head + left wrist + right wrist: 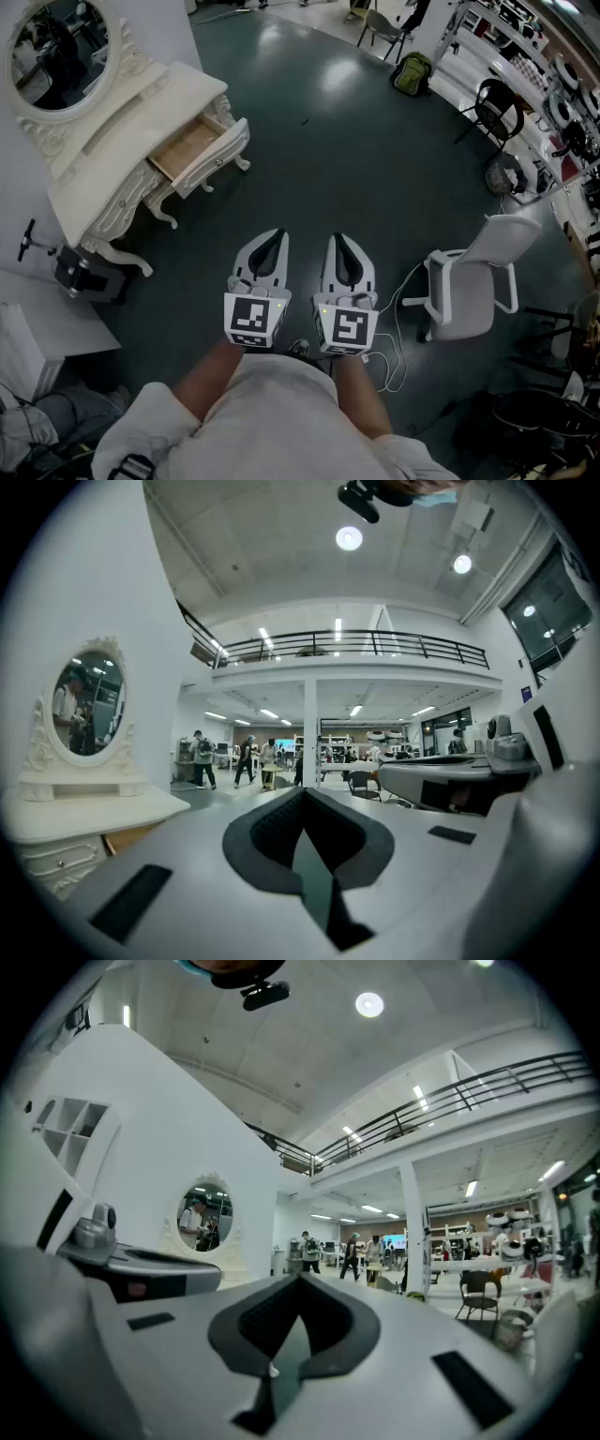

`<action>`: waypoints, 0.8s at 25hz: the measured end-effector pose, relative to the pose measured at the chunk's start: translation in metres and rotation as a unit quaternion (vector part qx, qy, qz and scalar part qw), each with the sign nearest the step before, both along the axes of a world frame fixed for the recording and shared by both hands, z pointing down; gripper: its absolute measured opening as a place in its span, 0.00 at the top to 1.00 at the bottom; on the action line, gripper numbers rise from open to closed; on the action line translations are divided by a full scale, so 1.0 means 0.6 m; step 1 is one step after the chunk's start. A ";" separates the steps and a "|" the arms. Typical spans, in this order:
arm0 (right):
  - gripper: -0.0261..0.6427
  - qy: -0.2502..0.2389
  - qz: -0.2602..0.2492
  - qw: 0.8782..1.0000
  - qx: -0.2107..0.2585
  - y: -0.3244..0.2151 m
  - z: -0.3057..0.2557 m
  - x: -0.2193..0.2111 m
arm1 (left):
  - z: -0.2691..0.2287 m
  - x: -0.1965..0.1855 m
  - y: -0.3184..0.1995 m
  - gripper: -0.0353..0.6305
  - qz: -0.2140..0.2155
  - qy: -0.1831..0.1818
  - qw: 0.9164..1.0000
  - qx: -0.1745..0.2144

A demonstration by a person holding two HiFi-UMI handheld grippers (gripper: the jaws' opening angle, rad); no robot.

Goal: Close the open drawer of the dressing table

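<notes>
Fingers [253, 261] on both grippers are pressed together, holding nothing. The left gripper [277, 236] and right gripper [337, 240] sit side by side at lower centre, well apart from the dressing table [131, 122] at upper left, whose drawer [192, 148] stands pulled out.

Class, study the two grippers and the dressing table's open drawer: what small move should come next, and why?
Probably carry the left gripper forward and leftward toward the front of the open drawer. It and the right gripper are both shut and empty. They sit side by side, well short of the dressing table, so nothing can push the drawer yet, and the left one looks nearer.
</notes>
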State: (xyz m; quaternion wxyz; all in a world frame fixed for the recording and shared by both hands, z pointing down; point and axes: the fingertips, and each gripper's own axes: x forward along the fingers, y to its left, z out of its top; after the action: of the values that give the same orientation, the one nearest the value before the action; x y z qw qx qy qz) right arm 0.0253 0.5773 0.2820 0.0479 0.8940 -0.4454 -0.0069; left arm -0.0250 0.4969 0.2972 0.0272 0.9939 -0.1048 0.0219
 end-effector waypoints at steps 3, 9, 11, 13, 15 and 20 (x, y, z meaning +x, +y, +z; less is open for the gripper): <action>0.94 0.000 -0.009 1.000 -0.002 -0.042 0.005 0.002 | 0.007 0.001 -0.040 0.94 -0.009 -0.001 1.000 -0.002; 0.94 0.005 -0.048 0.999 0.004 -0.134 0.005 -0.009 | 0.013 -0.013 -0.119 0.94 -0.042 -0.003 0.999 -0.002; 0.94 0.003 -0.075 0.997 0.013 -0.173 0.005 -0.018 | 0.018 -0.021 -0.151 0.94 -0.056 -0.004 0.998 -0.003; 0.94 0.000 -0.104 0.994 0.018 -0.214 0.010 -0.027 | 0.025 -0.027 -0.183 0.94 -0.070 -0.006 0.998 -0.004; 0.94 -0.002 -0.123 0.992 0.011 -0.254 0.016 -0.032 | 0.030 -0.032 -0.216 0.94 -0.082 -0.008 0.997 -0.006; 0.94 0.003 -0.151 0.988 -0.008 -0.348 0.026 -0.037 | 0.043 -0.042 -0.304 0.94 -0.106 -0.012 0.994 -0.014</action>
State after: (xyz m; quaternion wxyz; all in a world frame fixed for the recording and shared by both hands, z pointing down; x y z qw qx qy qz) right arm 0.0030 0.3686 0.2978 0.0545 0.8159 -0.5755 -0.0129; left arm -0.0502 0.3146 0.3231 0.0421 0.9762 -0.2100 0.0326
